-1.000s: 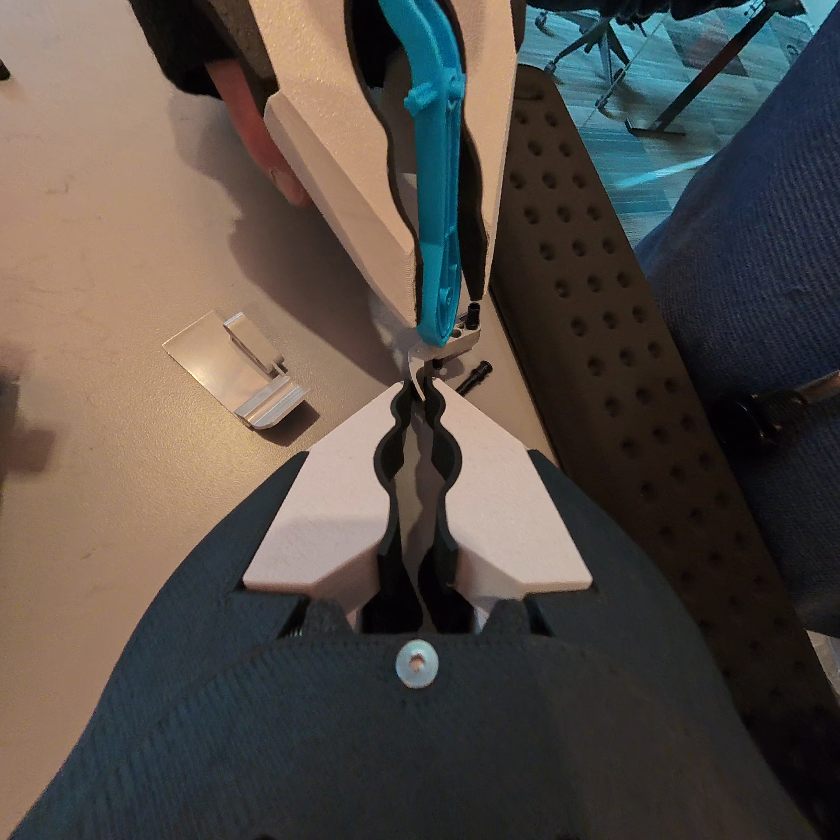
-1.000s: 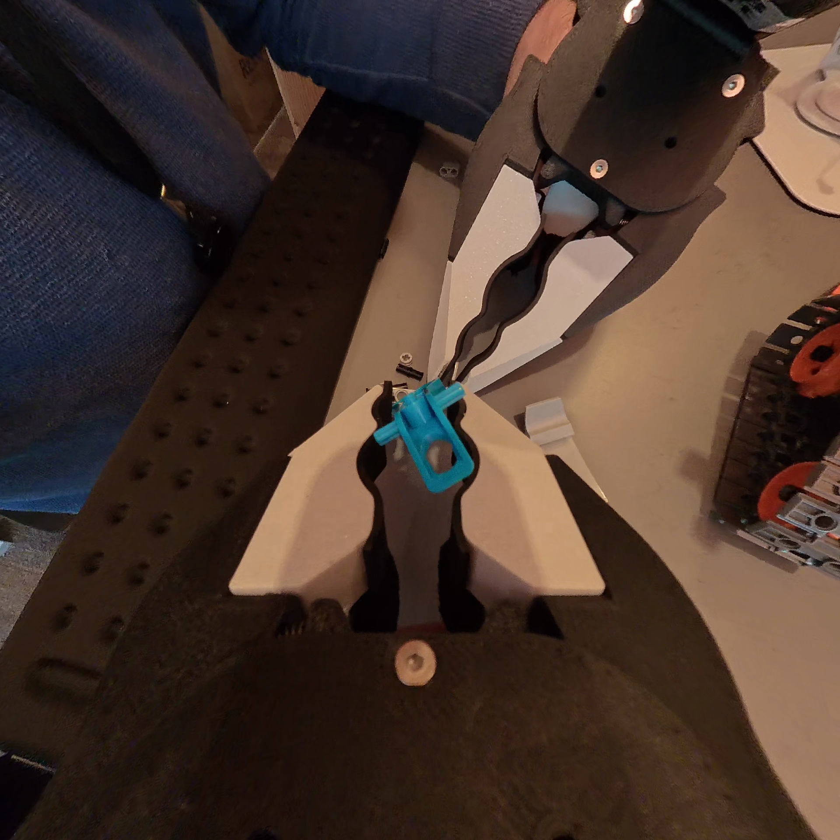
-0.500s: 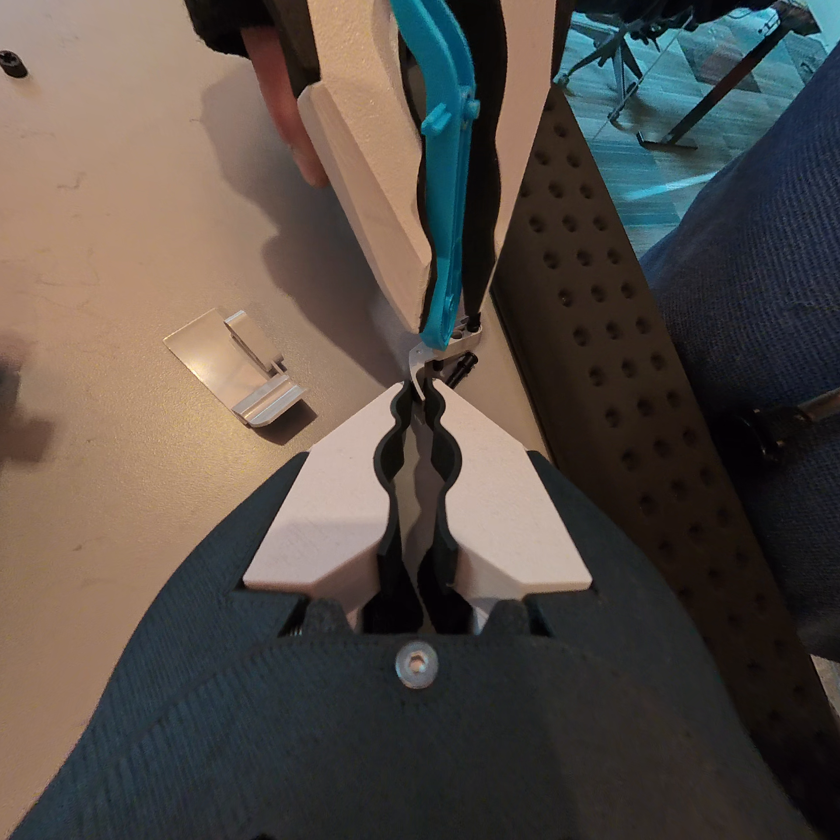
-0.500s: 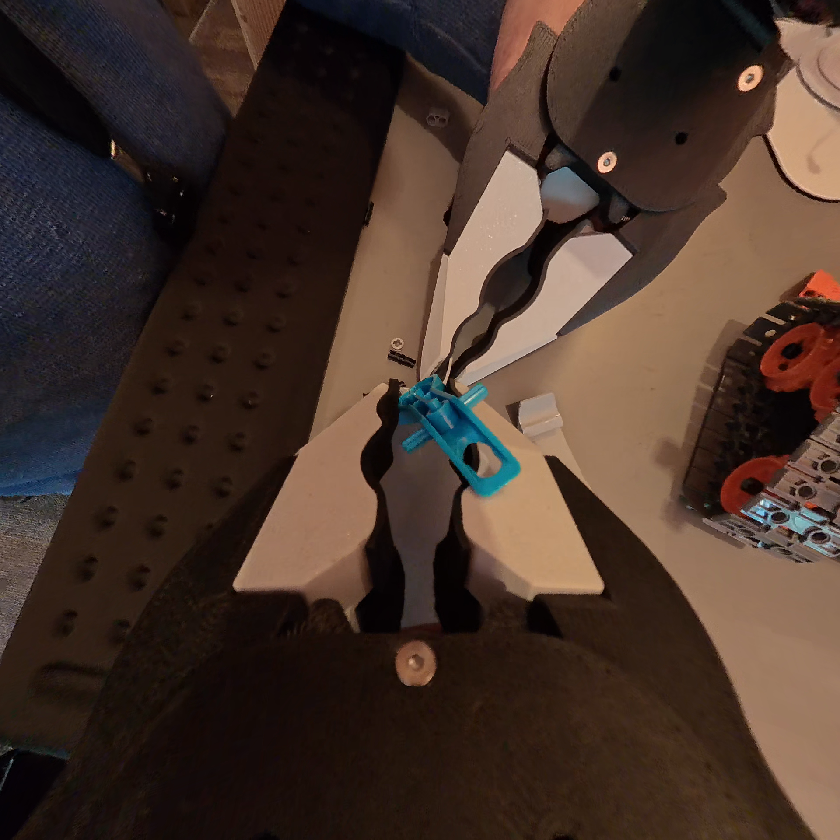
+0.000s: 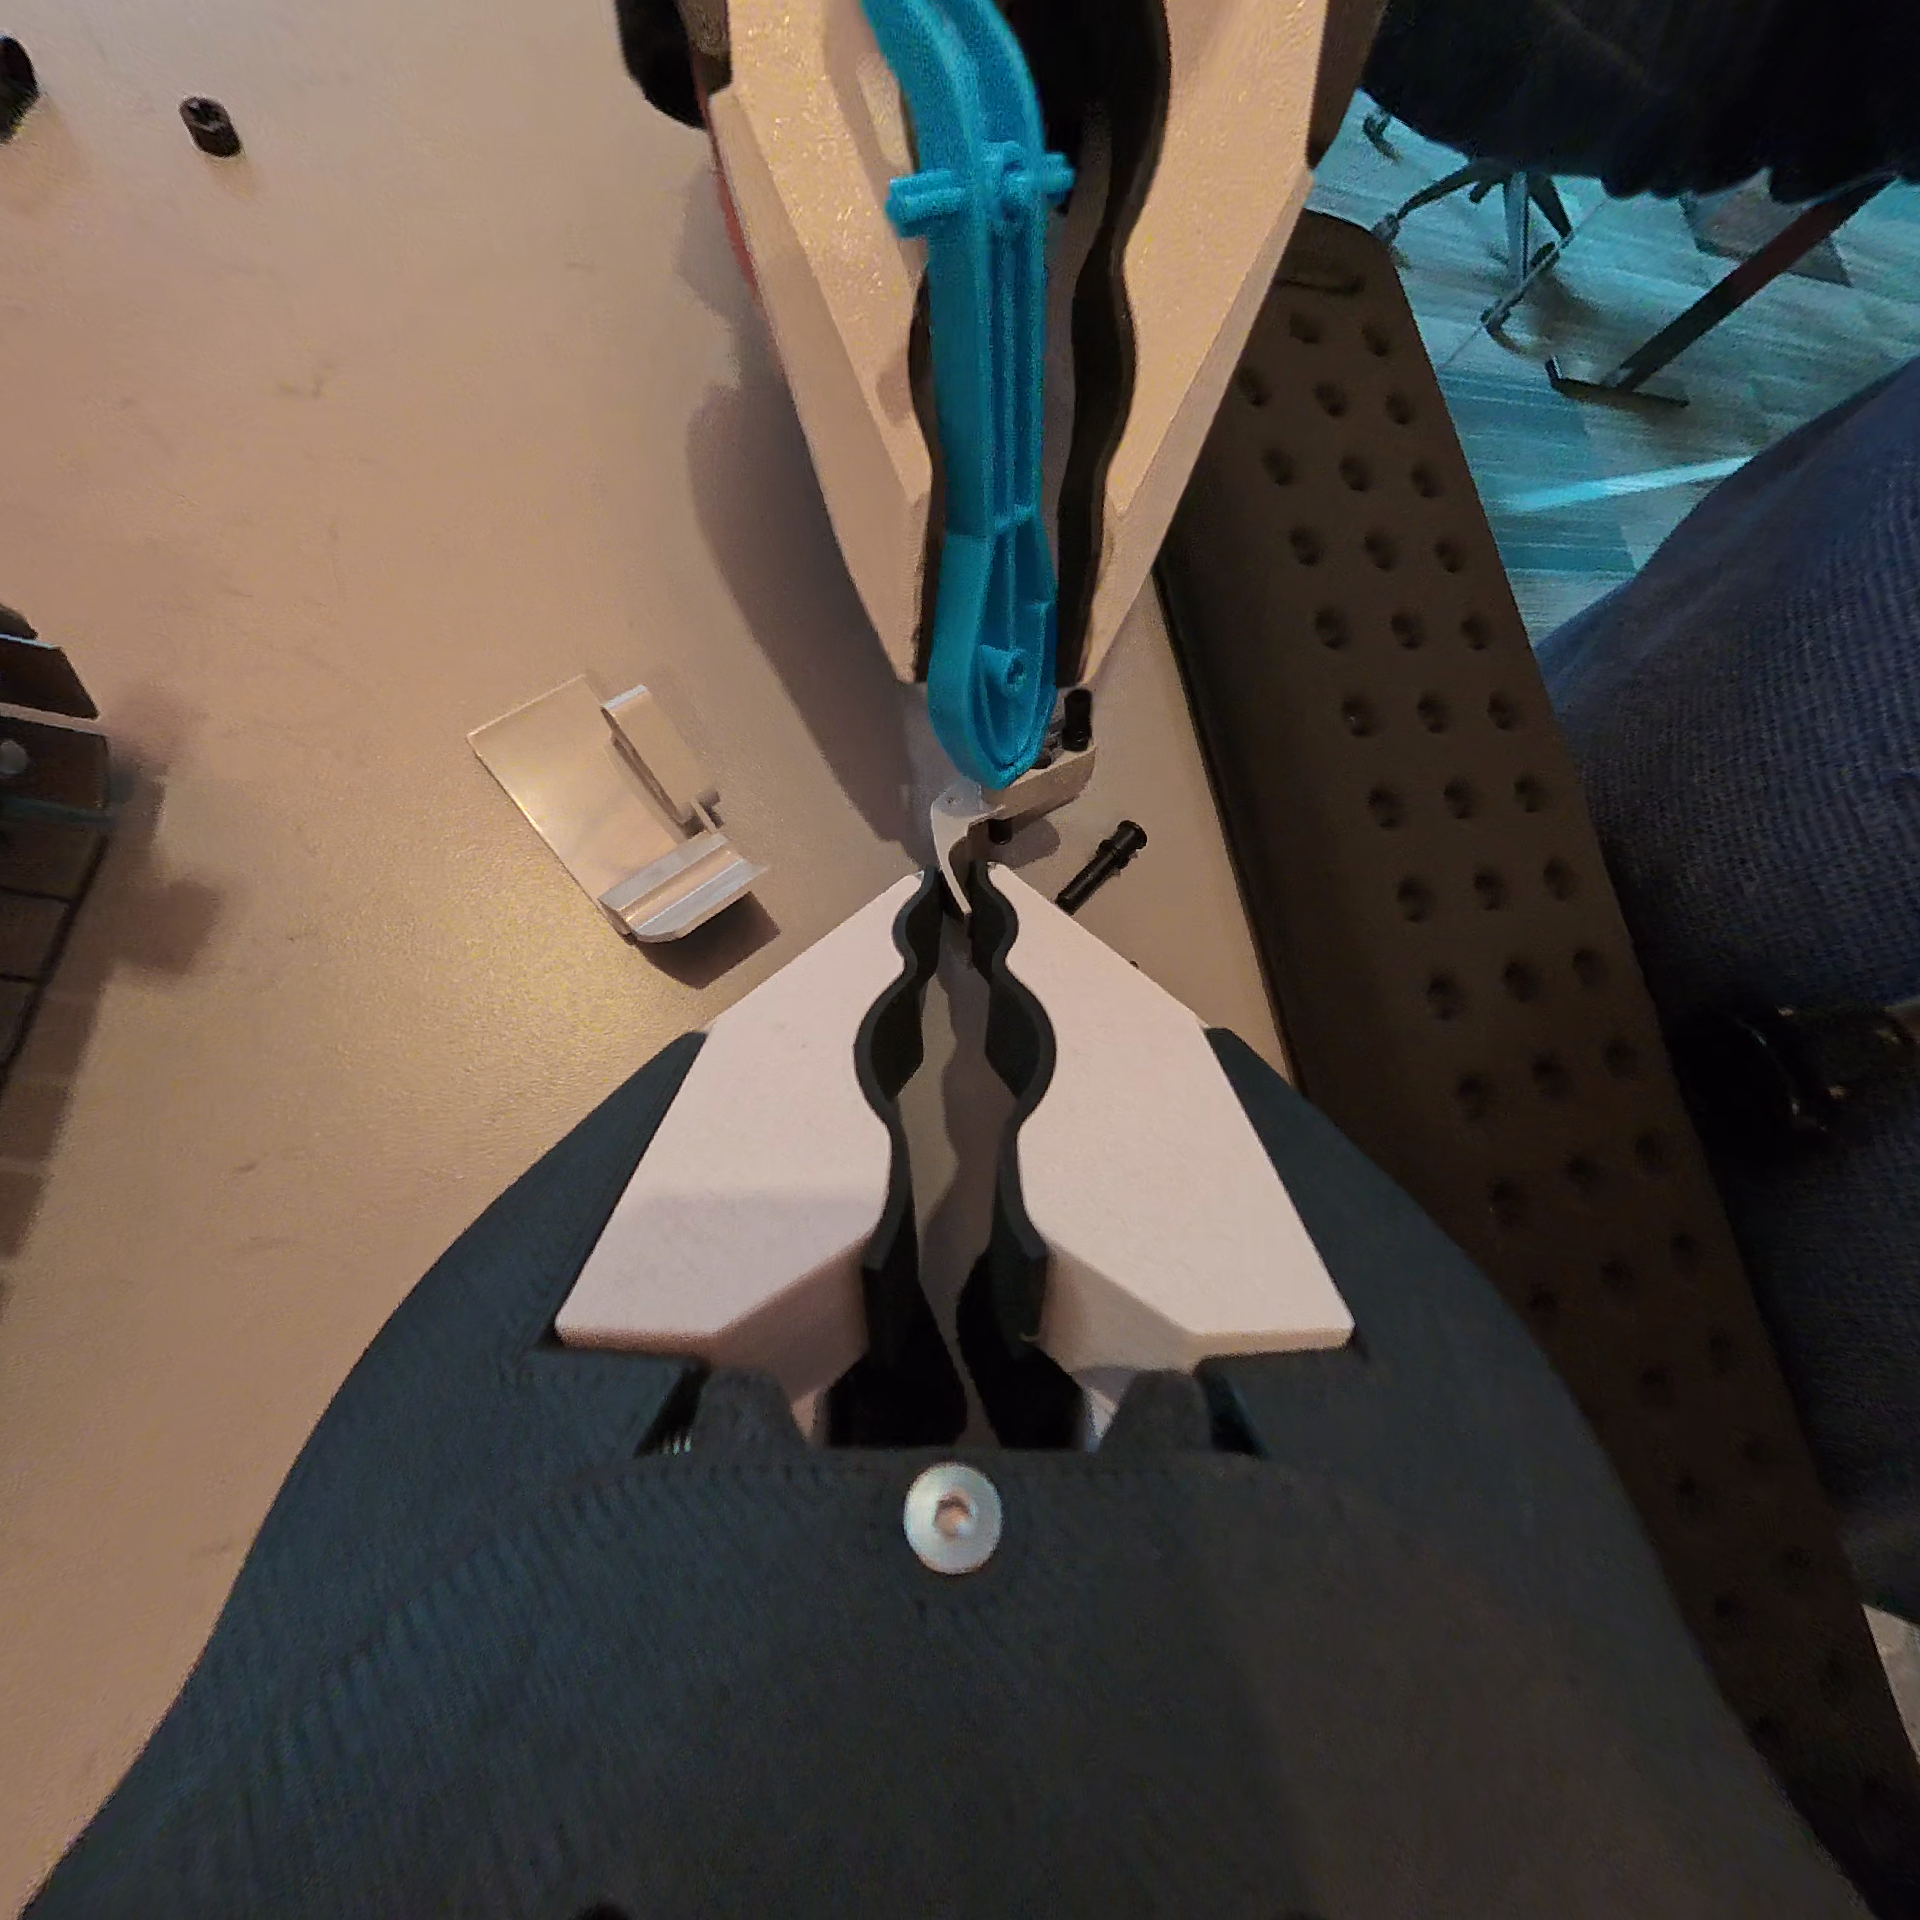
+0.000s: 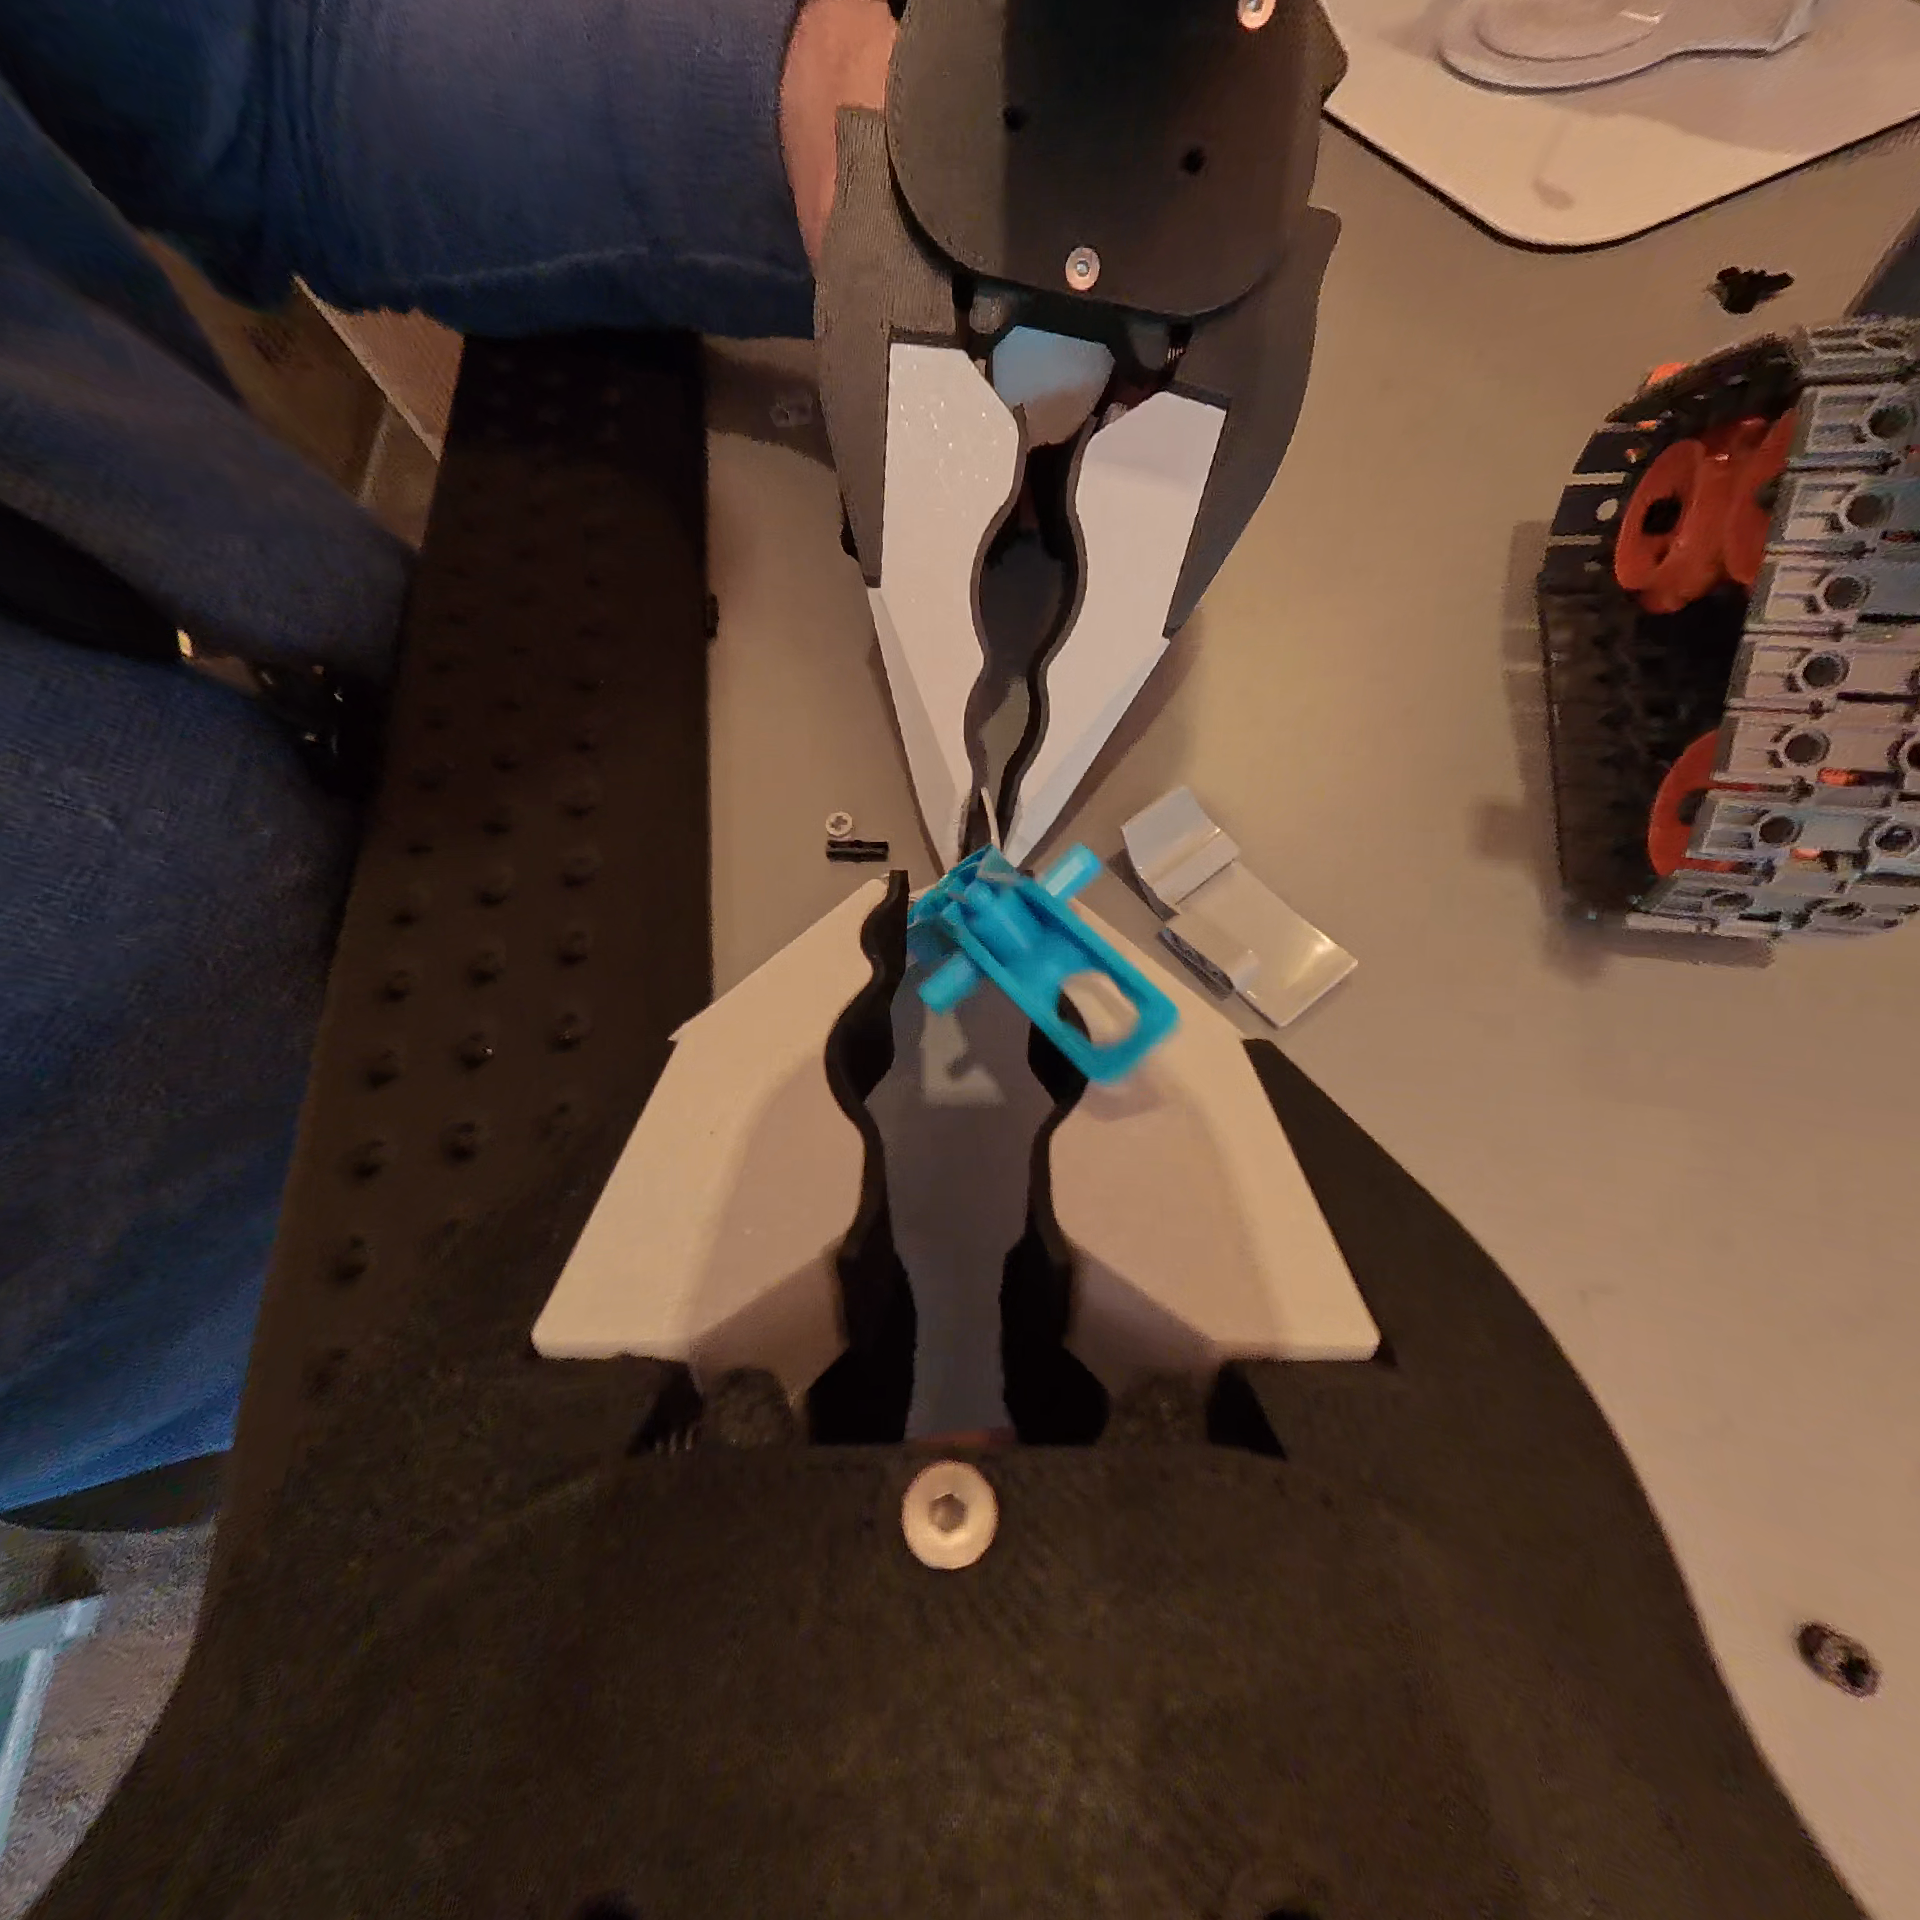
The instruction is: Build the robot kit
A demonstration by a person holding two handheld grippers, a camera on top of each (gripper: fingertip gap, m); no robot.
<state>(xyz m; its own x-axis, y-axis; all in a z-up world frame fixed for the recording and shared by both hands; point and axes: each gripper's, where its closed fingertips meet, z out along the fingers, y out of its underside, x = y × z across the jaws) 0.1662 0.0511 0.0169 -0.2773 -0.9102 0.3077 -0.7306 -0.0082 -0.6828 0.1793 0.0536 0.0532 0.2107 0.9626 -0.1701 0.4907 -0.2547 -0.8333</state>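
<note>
My left gripper (image 5: 956, 894) is shut on a small grey piece (image 5: 951, 836) at its tips, just above the table. A grey block with black pins (image 5: 1049, 779) joins that piece. My right gripper (image 6: 997, 914) is shut on a blue lever-shaped tool (image 6: 1039, 966). In the left wrist view the blue tool (image 5: 982, 540) comes down from above, and its rounded end touches the grey block. The two grippers meet tip to tip; the left gripper (image 6: 987, 831) shows at the top of the right wrist view.
A grey curved panel piece (image 5: 623, 810) lies left of the tips. A loose black pin (image 5: 1101, 862) lies right of them. A black perforated strip (image 5: 1455, 831) runs along the table edge. A tracked model with orange wheels (image 6: 1745, 623) stands to the right. A person's blue sleeve (image 6: 468, 156) is near. Some 4 cm of space lies between my two pairs of fingers.
The right gripper has swung round with the blue tool, which now shows its broad face in the left wrist view. The left gripper has held still on the grey piece.
</note>
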